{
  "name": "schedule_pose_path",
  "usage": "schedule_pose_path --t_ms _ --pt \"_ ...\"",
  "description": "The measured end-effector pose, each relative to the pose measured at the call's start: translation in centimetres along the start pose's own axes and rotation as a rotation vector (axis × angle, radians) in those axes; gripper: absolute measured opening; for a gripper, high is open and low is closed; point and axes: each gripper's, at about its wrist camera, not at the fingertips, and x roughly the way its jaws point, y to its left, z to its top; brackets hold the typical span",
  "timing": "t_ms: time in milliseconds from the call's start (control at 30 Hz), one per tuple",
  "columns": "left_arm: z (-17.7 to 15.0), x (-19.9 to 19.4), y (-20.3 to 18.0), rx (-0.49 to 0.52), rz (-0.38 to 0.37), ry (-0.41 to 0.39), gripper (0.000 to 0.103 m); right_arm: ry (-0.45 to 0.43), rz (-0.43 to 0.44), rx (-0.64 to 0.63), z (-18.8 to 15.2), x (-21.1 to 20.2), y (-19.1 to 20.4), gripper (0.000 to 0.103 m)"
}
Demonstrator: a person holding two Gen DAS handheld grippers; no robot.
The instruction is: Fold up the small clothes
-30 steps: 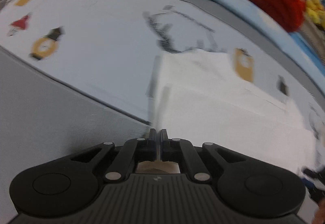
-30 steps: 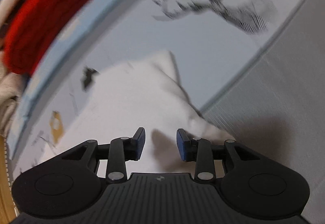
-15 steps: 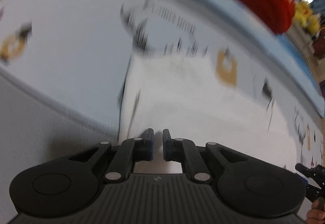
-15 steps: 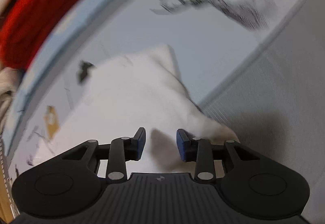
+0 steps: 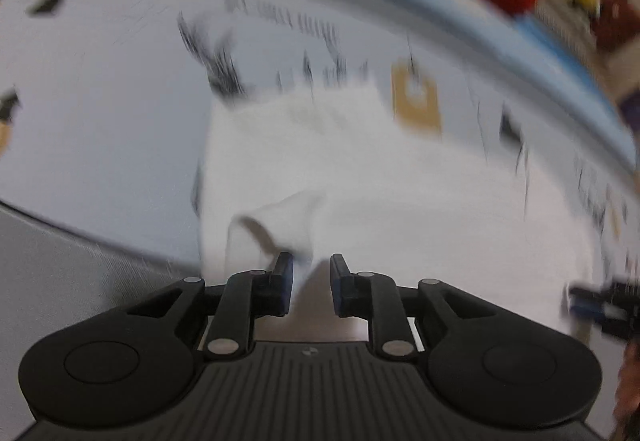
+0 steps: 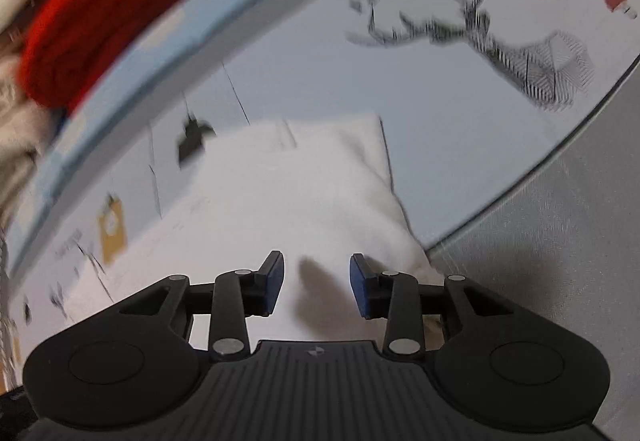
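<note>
A white folded garment (image 5: 360, 177) lies on a pale printed sheet (image 5: 100, 101). My left gripper (image 5: 311, 269) hovers over its near left corner and its jaws are opening. A raised fold of the cloth (image 5: 296, 213) stands just ahead of the left pad, and neither pad presses on it. In the right wrist view the same garment (image 6: 288, 193) lies under my right gripper (image 6: 317, 267), which is open with nothing gripped; its shadow falls on the cloth. The right gripper (image 5: 600, 305) also shows blurred at the right edge of the left wrist view.
A red knitted item (image 6: 120, 1) lies beyond the sheet's blue border, with other piled fabric beside it. Grey surface (image 6: 560, 241) borders the sheet on the near side. A deer print (image 6: 500, 37) marks the sheet. A hand (image 5: 628, 381) shows at the frame edge.
The left jaws were shut on the garment's edge and have parted; the cloth has slipped out and left a raised fold. The left view has swung. The right gripper stays open over the cloth.
</note>
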Motion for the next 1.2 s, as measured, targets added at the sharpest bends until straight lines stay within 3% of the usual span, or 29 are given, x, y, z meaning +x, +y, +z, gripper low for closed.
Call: schedule_pose_path --t_ms 67,200,333,400,467,567,700,867,1000,1067,1133,1200 --pt "-0.1 -0.1 -0.2 0.042 0.006 -0.005 0.021 0.06 -0.008 0.012 -0.2 1.2 -0.9 0.034" --pt "-0.1 -2.4 0.2 0.071 0.009 -0.045 0.022 0.024 0.006 -0.034 0.1 -0.6 -0.2 0.036" --pt "-1.1 -1.5 1.4 0.09 0.064 0.021 0.021 0.041 -0.027 -0.1 0.1 -0.9 -0.1 0.036" --pt "-1.6 -2.6 1.2 0.085 0.072 0.001 0.021 0.097 -0.029 -0.051 -0.1 -0.2 -1.8 0.03" --pt "-2.3 -4.9 0.4 0.11 0.053 -0.064 0.021 0.092 -0.026 -0.021 -0.4 -1.4 -2.1 0.032" --pt "-4.6 -9.1 -1.3 0.169 0.04 -0.194 0.021 -0.069 -0.001 -0.1 -1.1 -6.8 -0.9 0.034" --pt "-8.9 -14.4 -2.2 0.192 -0.007 -0.241 0.025 -0.288 0.062 -0.169 -3.3 -14.8 -0.9 0.035" --pt "-16.9 -19.7 -1.4 0.228 -0.003 -0.301 0.025 -0.351 0.142 -0.272 -8.6 -22.1 -4.0 0.043" --pt "-22.4 -19.9 1.7 0.111 -0.001 -0.233 0.025 -0.304 0.125 -0.263 -12.5 -23.9 -9.1 0.047" --pt "-24.6 -18.4 3.0 0.072 0.035 -0.205 0.025 -0.273 0.104 -0.235 -14.6 -23.3 -11.0 0.047" --pt "-26.3 -16.2 4.1 0.03 0.093 -0.127 0.024 -0.254 0.082 -0.21 -16.7 -22.2 -12.8 0.047" --pt "-26.9 -15.0 5.1 -0.024 0.083 -0.061 0.024 -0.209 0.042 -0.178 -18.4 -20.5 -14.3 0.046"
